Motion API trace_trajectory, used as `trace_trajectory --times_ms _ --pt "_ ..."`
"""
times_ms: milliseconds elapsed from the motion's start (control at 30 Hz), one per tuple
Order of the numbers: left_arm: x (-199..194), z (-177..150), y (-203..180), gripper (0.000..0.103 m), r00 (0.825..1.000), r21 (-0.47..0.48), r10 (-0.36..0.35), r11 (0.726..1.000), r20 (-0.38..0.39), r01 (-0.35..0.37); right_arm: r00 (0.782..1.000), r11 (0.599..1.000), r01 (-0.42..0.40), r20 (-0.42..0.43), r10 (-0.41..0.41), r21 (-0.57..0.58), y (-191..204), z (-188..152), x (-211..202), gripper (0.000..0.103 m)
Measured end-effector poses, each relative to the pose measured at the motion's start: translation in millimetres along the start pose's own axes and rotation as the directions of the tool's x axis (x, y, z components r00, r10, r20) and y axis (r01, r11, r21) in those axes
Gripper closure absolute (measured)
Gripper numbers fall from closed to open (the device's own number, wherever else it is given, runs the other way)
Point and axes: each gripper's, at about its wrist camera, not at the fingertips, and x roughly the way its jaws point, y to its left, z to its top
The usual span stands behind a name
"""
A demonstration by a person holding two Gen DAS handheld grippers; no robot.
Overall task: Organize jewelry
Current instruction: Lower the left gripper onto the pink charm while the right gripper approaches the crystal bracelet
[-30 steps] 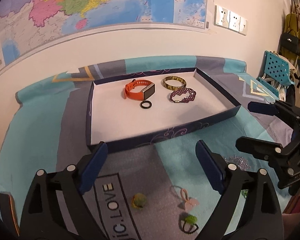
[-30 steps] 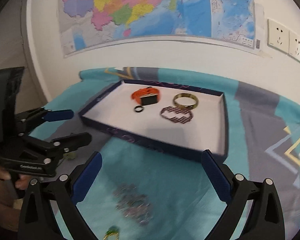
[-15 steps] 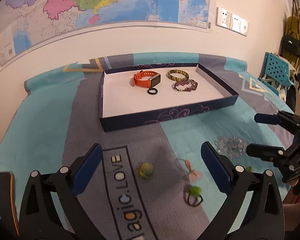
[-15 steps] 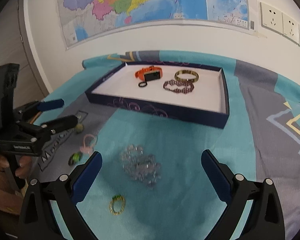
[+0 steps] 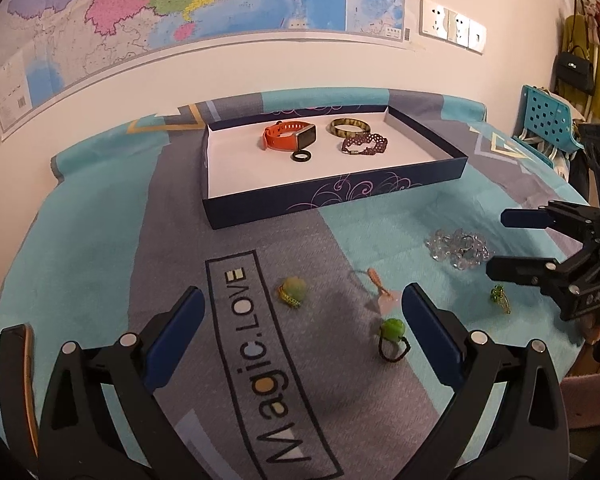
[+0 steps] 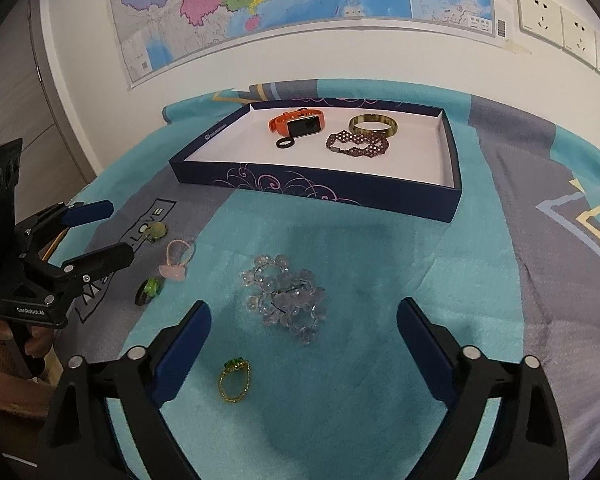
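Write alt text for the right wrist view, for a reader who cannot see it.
The open right gripper hovers over a clear bead bracelet and a gold ring with a green stone on a teal cloth. Beyond, a navy tray holds an orange watch and bracelets; the left gripper is at left.

The left gripper (image 5: 302,314) fills the bottom of the left wrist picture. Its two blue pads (image 5: 176,334) are spread far apart, and nothing sits between them. In the right wrist picture the same gripper shows at the left edge, and a hand (image 6: 4,330) grips its black handle from below.

The right gripper (image 6: 304,330) fills the bottom of the right wrist picture. Its blue pads (image 6: 422,338) are also wide apart with nothing in them. In the left wrist picture it pokes in from the right edge, pointing left.
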Motion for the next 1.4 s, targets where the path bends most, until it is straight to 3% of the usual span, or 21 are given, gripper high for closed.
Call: trace_trajectory --times_ms 100,333,633,1200,1400 --pt "-3 -2 -3 0.006 1.000 0.012 -0.027 1.000 0.001 0.027 1.000 1.000 -0.006 -0.010 0.006 0.003 0 1 3 0.025" --pt "-1 1 -18 0.015 0.995 0.041 -0.095 0.995 -0.004 0.095 1.000 1.000 -0.007 -0.024 0.007 -0.004 4 2 8 0.030" --pt "14 5 -34 0.015 0.993 0.049 -0.109 0.993 -0.038 0.111 0.999 1.000 -0.003 -0.036 0.003 -0.014 9 1 14 0.031" --pt "30 5 -29 0.031 0.983 0.001 -0.147 0.989 -0.105 0.148 0.998 0.995 0.030 -0.057 -0.036 -0.095 23 4 24 0.037" --pt "34 5 -29 0.041 0.980 -0.003 -0.154 0.988 -0.124 0.155 0.998 0.994 0.034 -0.058 -0.040 -0.102 22 5 24 0.049"
